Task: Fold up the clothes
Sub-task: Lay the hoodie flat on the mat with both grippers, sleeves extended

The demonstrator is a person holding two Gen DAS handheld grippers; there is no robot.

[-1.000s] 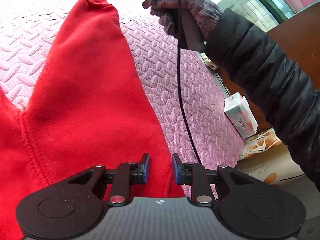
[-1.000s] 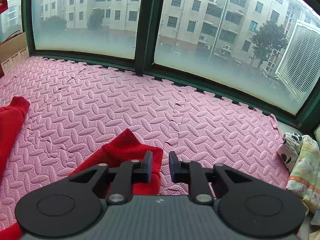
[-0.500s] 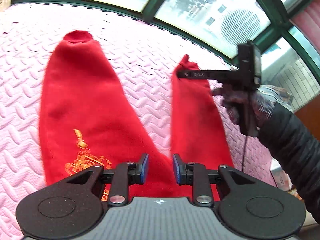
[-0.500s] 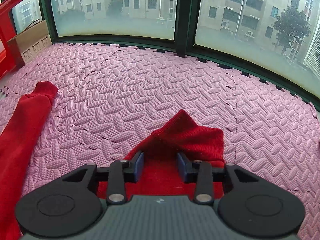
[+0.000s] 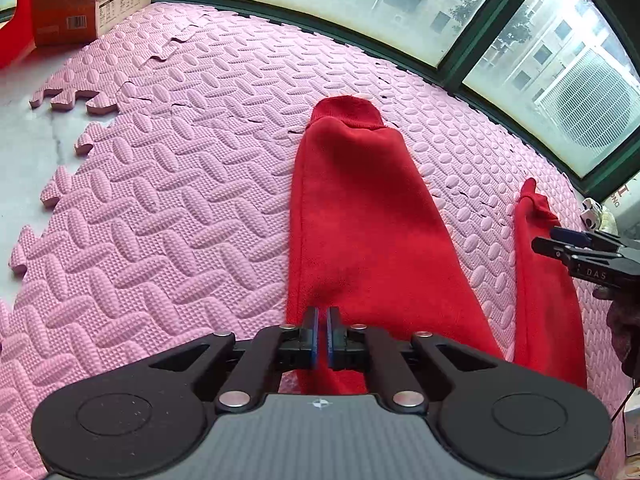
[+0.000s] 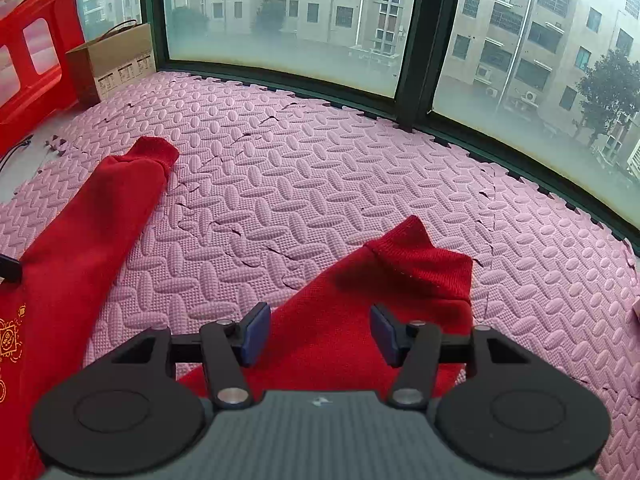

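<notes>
A red sweatshirt lies flat on the pink foam mat, both sleeves stretched toward the window, ribbed cuffs at the far ends.

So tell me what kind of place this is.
Probably a home's glazed bay-window nook, well above street level: pink foam puzzle mats cover the floor, green-framed windows face apartment blocks, and a cardboard box sits in the corner.

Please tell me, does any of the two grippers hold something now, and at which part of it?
The right gripper is open over a red fleece sleeve, holding nothing. The left gripper is nearly shut at another sleeve; whether it pinches cloth cannot be told.
</notes>
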